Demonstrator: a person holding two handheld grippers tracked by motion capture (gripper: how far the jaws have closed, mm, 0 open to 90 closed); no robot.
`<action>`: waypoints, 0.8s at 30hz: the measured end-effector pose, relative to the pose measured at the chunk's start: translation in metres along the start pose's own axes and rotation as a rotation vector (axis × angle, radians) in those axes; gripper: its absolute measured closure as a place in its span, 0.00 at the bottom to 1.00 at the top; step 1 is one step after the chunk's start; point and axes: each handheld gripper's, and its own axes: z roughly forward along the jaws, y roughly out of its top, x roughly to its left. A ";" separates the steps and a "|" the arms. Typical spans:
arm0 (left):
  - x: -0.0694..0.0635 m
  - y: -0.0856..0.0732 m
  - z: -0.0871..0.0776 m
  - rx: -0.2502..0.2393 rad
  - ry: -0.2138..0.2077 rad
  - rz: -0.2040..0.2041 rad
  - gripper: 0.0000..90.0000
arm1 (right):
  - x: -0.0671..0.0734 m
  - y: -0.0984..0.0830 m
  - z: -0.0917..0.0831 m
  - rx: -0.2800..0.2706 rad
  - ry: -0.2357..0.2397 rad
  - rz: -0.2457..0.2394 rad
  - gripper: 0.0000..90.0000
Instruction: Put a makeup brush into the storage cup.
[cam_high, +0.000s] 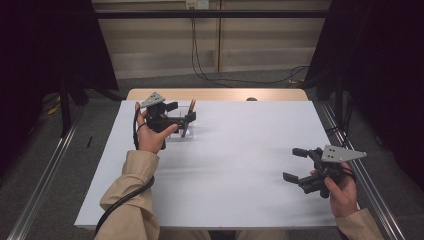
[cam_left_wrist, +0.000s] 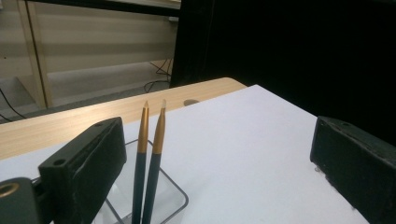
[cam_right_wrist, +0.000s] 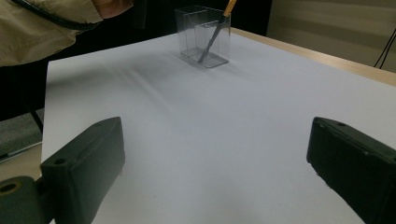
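Behind left claw (cam_high: 184, 119): clear holder (cam_high: 181, 134) half hidden; pencils (cam_left_wrist: 148, 158) cut off.

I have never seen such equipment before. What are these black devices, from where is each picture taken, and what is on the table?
A person sits at a table and holds a hand tool in each hand: a gripper with two black jaws. The high view looks down from above; the left gripper is by a clear plastic holder, and the right gripper is over the bare white table cover. The other two pictures come from small cameras riding on the grippers, so black jaws rise at the bottom. In the holder stand two dark pens with gold tips. Both grippers are open with nothing between the jaws.
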 end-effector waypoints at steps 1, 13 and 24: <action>-0.001 0.000 0.000 0.001 -0.002 0.000 0.04 | 0.000 0.000 0.000 0.000 -0.001 0.000 0.04; -0.005 0.000 -0.005 -0.005 -0.026 0.007 0.03 | 0.000 0.000 0.001 -0.001 -0.004 0.001 0.04; -0.011 -0.005 -0.016 -0.016 -0.037 0.016 0.02 | 0.001 -0.001 -0.002 0.001 -0.010 0.003 0.04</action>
